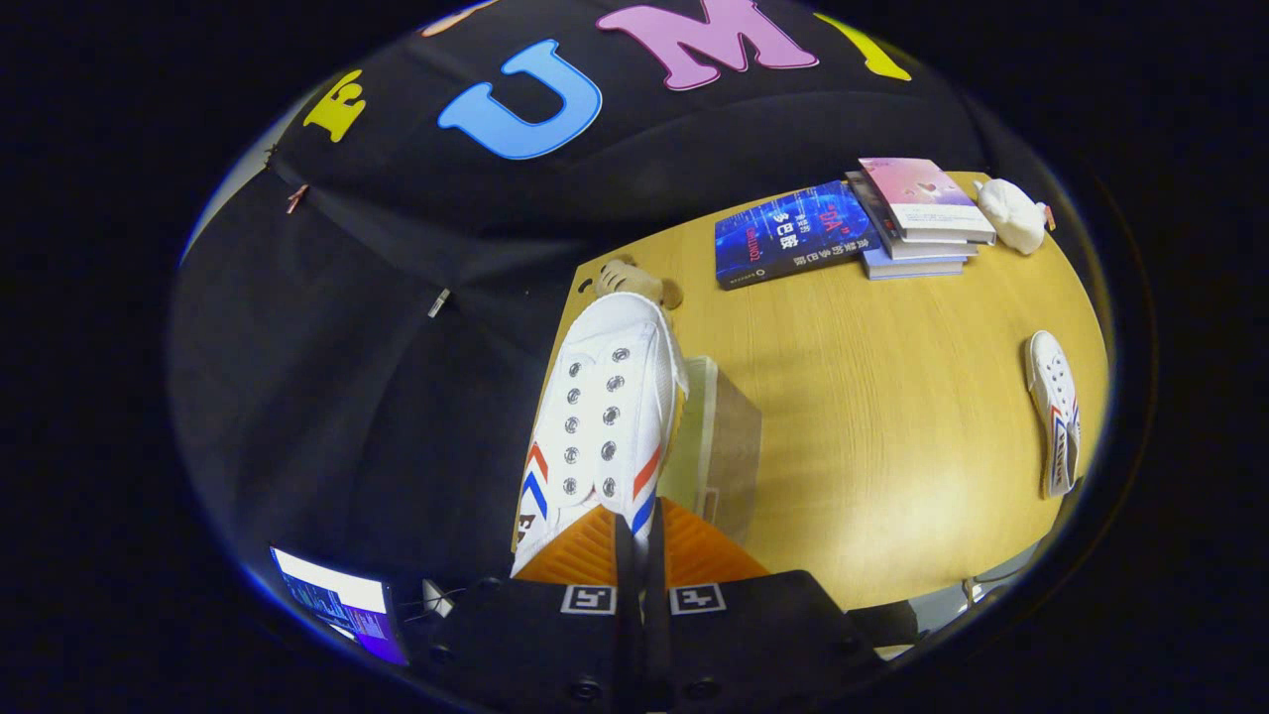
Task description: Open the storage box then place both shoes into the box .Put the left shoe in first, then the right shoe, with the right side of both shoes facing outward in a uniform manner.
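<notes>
Clamped tight on the white shoe (605, 416) mid-frame with gripper (639, 555), over the storage box (719, 436). Light, floppy canvas; best pinched by the collar.

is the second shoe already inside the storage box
No, the second shoe lies on the bare table, well apart from the storage box, while the gripper is shut on the held shoe.

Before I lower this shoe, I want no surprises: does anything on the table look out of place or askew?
The second shoe lies tipped on its side, far across the table from the storage box. The gripper is shut on the held shoe above the box.
</notes>
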Available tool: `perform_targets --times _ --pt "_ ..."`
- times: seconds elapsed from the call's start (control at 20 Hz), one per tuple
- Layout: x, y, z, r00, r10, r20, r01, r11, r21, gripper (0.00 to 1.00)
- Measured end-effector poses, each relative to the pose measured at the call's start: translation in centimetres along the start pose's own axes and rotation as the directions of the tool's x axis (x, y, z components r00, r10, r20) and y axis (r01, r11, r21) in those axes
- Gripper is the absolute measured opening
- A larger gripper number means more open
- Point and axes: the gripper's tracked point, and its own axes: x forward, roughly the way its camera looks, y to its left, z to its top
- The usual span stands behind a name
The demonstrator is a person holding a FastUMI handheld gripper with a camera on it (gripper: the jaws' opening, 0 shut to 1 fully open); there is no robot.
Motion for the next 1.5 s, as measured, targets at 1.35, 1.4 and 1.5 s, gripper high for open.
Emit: perform_targets --times 1.35,1.4,1.5 --pt "11.3 3.5 -2.5 0.998 -0.002 -0.07 -0.008 0.991 -0.136 0.86" --pt "9.8 2.6 -1.4 1.0 -0.012 -0.027 0.007 0.983 -0.181 0.91" --pt "6.8 0.7 0.3 0.999 -0.021 0.034 0.029 0.969 -0.247 0.98"
